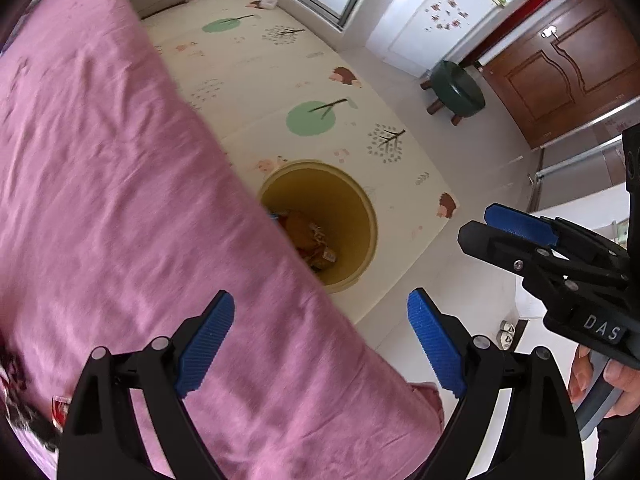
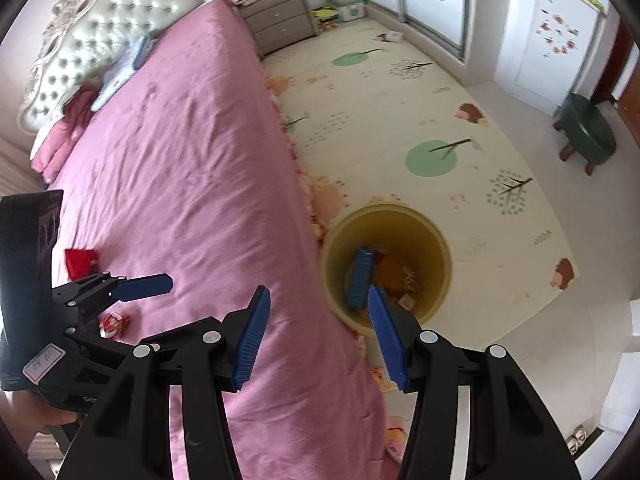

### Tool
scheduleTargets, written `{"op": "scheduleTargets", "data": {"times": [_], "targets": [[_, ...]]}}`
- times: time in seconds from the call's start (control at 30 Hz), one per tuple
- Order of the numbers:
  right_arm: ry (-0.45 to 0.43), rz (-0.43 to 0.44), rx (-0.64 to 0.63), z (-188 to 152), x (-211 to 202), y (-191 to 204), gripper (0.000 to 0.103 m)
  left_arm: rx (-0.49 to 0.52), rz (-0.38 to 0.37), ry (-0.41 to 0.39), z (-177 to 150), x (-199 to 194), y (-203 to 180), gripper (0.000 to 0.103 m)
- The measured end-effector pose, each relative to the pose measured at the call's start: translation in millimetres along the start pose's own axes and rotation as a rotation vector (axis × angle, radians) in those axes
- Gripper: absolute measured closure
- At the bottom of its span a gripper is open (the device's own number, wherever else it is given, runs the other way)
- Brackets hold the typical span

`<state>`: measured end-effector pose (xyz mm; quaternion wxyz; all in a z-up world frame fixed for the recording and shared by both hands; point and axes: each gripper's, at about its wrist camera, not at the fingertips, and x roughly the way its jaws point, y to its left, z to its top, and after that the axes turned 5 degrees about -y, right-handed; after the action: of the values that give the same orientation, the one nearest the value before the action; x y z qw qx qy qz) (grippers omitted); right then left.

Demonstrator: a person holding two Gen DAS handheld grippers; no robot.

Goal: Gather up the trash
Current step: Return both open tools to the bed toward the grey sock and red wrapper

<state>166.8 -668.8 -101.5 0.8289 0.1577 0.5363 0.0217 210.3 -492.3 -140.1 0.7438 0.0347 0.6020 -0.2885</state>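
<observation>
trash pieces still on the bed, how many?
2 visible, both in the right wrist view: a red wrapper and a red-and-white wrapper below it, by the left gripper on the pink bedspread. That gripper may hide more.

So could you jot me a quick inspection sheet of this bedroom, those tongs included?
Surface: pink bedspread, wrinkled.
Job's things: yellow bin on the play mat beside the bed, trash inside, including a blue packet; red wrapper and red-and-white wrapper lie on the bed.
Clutter: pillows by the headboard.
Tongs: left tongs open, empty; right tongs open, empty.
Cables: nothing seen.
Surroundings: green stool, nightstand, white cabinet.
</observation>
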Motion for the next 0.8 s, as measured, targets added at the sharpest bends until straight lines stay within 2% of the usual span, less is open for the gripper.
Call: {"op": "scheduleTargets", "data": {"times": [0.33,0.57,0.8], "targets": [[0.059,0.105,-0.11,-26.0,15.7,93.2,0.053,-0.094,0.105,-0.04,-58.9,-54.2,69.6,0.015],[0.091,0.138,-0.261,-56.4,31.4,175.0,0.053,-0.261,0.167,-0.055,-115.9,-86.7,140.3,0.015],[0.159,0.201,-0.347,-78.2,53.4,242.3,0.053,-0.399,0.225,-0.075,-164.0,-112.2,205.9,0.015]]}}
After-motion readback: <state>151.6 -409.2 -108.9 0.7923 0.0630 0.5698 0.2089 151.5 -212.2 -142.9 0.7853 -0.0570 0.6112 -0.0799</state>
